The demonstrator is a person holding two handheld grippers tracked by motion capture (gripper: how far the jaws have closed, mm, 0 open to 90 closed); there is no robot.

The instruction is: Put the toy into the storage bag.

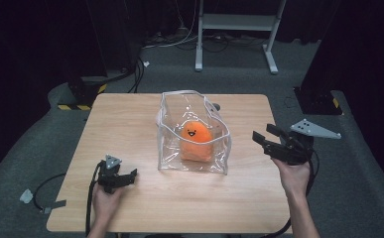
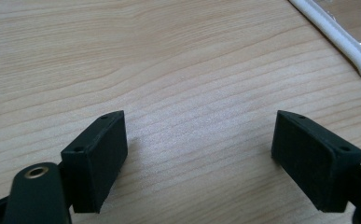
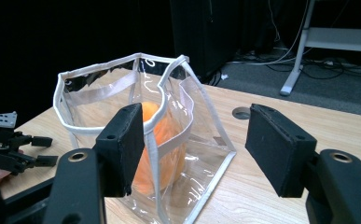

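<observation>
Right gripper [image 1: 268, 138] first: it hangs in the air off the right edge of the table [image 1: 130, 124], jaws apart with nothing between them, and they point in toward the clear bag [image 1: 193, 133]. From the right gripper view the jaws [image 3: 194, 151] frame the bag's near side, white trim and a loop handle [image 3: 171, 77] standing up at the top. No contact yet; there is open air between the pads and the plastic.

Over on the other side, the left gripper [image 1: 122, 178] sits low near the front-left corner of the table, jaws spread wide and empty. Its own view looks down on bare wood, with a bit of the bag's white trim [image 2: 336, 35] off at the far corner of the picture. It is well apart from the bag.

The bag stands upright in the middle of the table, mouth open, and an orange plush toy [image 1: 197, 141] with a smiling face sits inside on the bottom.

My read: this is the approach, the right hand lining up on the bag while the left waits. The next move calls for closing the gap to the rim or the handle, and picking one thin layer of plastic or trim to pinch. The bag is soft and light, so a push could tip or slide it; the left may need to steady it.
</observation>
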